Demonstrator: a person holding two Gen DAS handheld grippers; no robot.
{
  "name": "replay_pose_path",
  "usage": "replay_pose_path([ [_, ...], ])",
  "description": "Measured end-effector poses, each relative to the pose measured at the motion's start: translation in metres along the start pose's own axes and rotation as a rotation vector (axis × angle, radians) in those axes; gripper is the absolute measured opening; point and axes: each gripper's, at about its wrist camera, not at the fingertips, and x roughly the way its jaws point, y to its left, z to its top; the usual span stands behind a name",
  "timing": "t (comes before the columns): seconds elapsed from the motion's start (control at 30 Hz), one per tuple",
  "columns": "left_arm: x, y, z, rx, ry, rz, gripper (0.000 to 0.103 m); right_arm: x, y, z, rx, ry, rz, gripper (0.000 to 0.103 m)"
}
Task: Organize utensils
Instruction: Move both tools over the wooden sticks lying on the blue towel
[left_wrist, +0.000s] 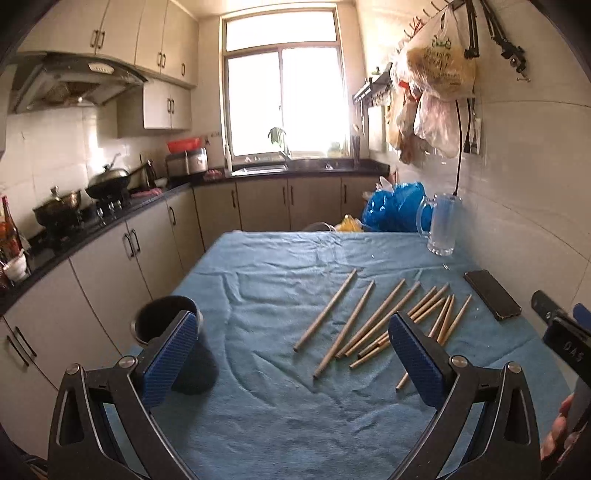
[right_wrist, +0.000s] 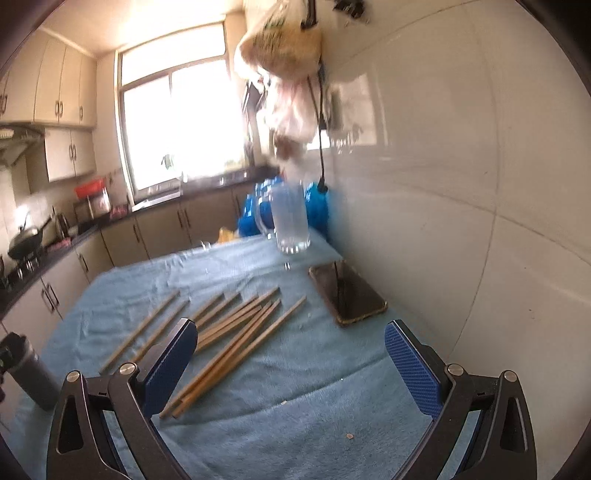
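Observation:
Several wooden chopsticks (left_wrist: 373, 321) lie scattered on the blue cloth, also in the right wrist view (right_wrist: 229, 332). A dark metal cup (left_wrist: 168, 325) stands at the table's left edge, partly behind my left finger; it shows at the far left in the right wrist view (right_wrist: 27, 373). My left gripper (left_wrist: 293, 354) is open and empty above the cloth, with the chopsticks just ahead. My right gripper (right_wrist: 291, 365) is open and empty, with the chopsticks by its left finger. It also shows at the right edge of the left wrist view (left_wrist: 565, 332).
A black phone (left_wrist: 491, 293) lies near the wall, also in the right wrist view (right_wrist: 347, 291). A glass mug (left_wrist: 441, 225) stands at the back right, with a blue bag (left_wrist: 395, 206) behind. A tiled wall (right_wrist: 461, 184) borders the right. Kitchen counters (left_wrist: 92, 225) run along the left.

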Motion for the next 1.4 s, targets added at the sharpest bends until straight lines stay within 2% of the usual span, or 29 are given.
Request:
replay_pose_path([
  [0.17, -0.023, 0.008, 0.002, -0.011, -0.065, -0.008, 0.103, -0.023, 0.006, 0.004, 0.003, -0.040, -0.006, 0.103],
  [0.37, -0.031, 0.013, 0.004, -0.039, -0.034, -0.032, 0.103, -0.036, 0.007, 0.003, -0.004, -0.043, 0.003, 0.103],
  [0.8, -0.032, 0.023, 0.002, -0.070, 0.032, -0.034, 0.103, -0.055, 0.006, 0.004, -0.026, -0.049, 0.024, 0.103],
  [1.07, -0.050, 0.032, 0.000, -0.100, -0.066, 0.001, 0.103, -0.068, -0.005, -0.002, -0.041, -0.091, -0.019, 0.103],
  [1.17, -0.045, 0.028, 0.001, -0.088, -0.068, -0.005, 0.103, -0.062, -0.006, -0.005, -0.059, -0.069, -0.037, 0.103],
  [1.4, -0.013, 0.011, 0.006, -0.013, 0.009, 0.011, 0.103, -0.045, -0.003, -0.003, -0.064, -0.042, -0.033, 0.103],
])
